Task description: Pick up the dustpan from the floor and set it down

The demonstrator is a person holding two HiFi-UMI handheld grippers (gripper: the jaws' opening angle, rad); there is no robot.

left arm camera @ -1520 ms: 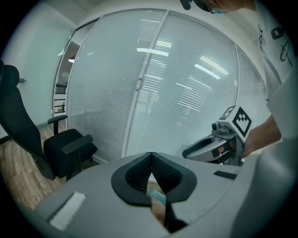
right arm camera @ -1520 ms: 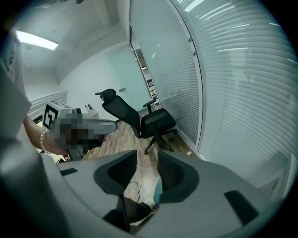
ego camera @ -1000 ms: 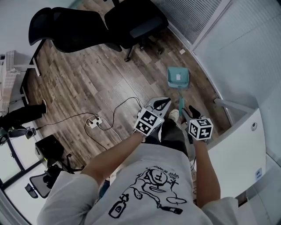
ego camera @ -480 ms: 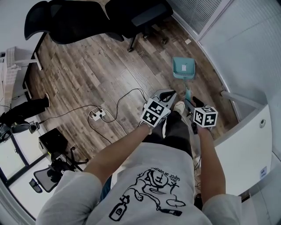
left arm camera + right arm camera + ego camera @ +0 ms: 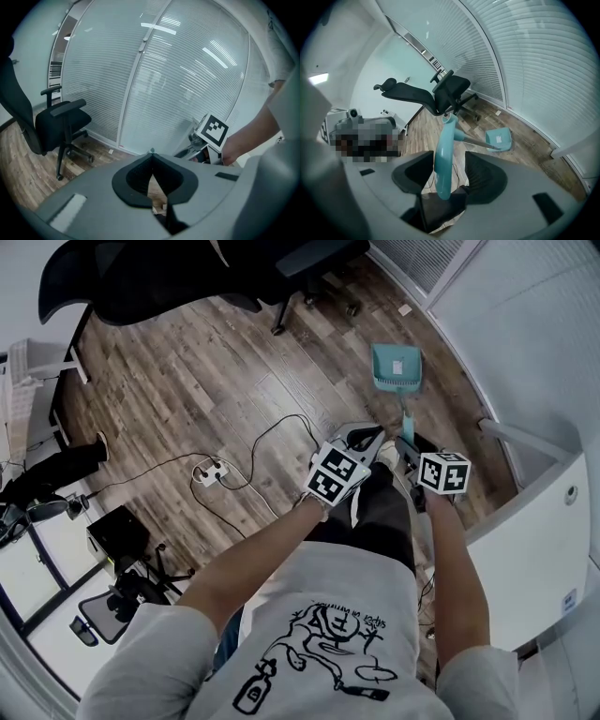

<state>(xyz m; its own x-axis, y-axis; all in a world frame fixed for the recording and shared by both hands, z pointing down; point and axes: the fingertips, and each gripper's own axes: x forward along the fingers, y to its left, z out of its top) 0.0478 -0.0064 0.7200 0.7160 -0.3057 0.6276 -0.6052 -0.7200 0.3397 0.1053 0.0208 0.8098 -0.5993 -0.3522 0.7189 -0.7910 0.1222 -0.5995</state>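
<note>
Lower centre, the right gripper point(image 5: 449, 180), jaws wide and just been opening, straddles the teal handle point(image 5: 443, 150) unpinched; the left gripper point(image 5: 152, 178) is closed, empty. Farther off, mid-right, the dustpan point(image 5: 499, 139) sits on the floor point(image 5: 525, 150). Probably light, stiff, slick plastic: grip the handle's top

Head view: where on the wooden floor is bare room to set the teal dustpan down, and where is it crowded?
Bare planks lie between the black office chairs, the teal plastic dustpan and the white power strip. Crowded: black cables around that strip, and the narrow floor between the dustpan and the white partition wall.
</note>
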